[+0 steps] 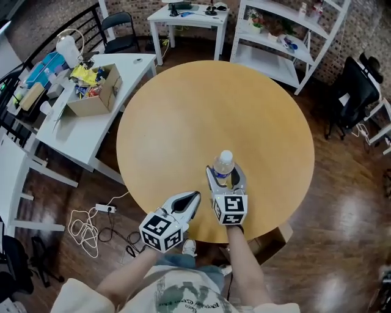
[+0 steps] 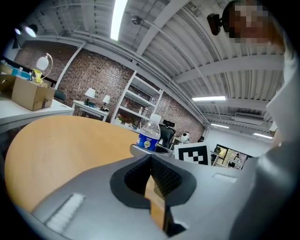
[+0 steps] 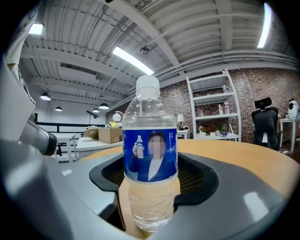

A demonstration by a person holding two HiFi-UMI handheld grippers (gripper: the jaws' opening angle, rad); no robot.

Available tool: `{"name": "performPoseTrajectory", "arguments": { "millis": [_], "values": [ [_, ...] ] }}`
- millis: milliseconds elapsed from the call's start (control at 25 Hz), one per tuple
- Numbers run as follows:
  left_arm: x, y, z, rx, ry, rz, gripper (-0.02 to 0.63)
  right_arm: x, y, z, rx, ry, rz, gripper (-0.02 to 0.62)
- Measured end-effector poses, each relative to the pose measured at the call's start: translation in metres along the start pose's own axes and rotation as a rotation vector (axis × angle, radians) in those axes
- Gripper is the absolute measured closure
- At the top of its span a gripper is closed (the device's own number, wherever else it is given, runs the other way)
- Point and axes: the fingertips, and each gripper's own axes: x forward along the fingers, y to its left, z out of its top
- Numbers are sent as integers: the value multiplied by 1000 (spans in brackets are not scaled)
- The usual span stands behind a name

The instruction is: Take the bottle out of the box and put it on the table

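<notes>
While our right gripper (image 1: 226, 175) stands released around the bottle (image 1: 224, 165), our left gripper (image 1: 194, 197), at its eight o'clock, is clenched empty.

1. A round light-wood table (image 1: 183, 122) stands on a dark brown wooden plank floor (image 1: 342, 202).
2. To its left is a white rectangular desk (image 1: 91, 137). Beyond the round table are a small white side table (image 1: 189, 17) and a white metal shelving unit (image 1: 287, 46).
3. A black office chair (image 1: 357, 92) sits at the right, and a black straight-backed chair (image 1: 119, 30) at the far left.
4. Red-brown brick walls (image 2: 98, 77) close the room.
5. Long fluorescent tube lights (image 3: 131, 58) run under a grey ribbed metal ceiling (image 3: 197, 33).
6. What looks like a white power strip (image 1: 105, 208) lies on the floor with loose cable beside the desk.
</notes>
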Motion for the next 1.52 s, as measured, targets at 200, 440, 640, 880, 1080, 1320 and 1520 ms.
{"name": "performPoseTrajectory", "arguments": {
  "millis": [200, 440, 640, 880, 1080, 1320, 1520],
  "values": [
    [2, -12, 4, 3, -14, -30, 609, -6, 1, -4, -18, 37, -5, 281],
    [-5, -14, 8, -7, -38, -36, 609, -9, 4, -5, -33, 93, -4, 220],
    [-9, -19, 8, -21, -55, -47, 609, -32, 3, -8, -35, 127, -30, 213],
    [-3, -36, -3, -63, -49, -95, 609, -83, 2, -5, -52, 147, -94, 279],
    [11, -69, -11, -63, -38, -176, 609, -141, -1, 7, -37, 141, -164, 402],
    [22, -121, -10, -46, -37, -309, 609, -201, 2, 29, -30, 110, -235, 484],
    [23, -185, -11, 11, -35, -475, 609, -258, -14, 32, 6, 108, -358, 581]
  ]
}}
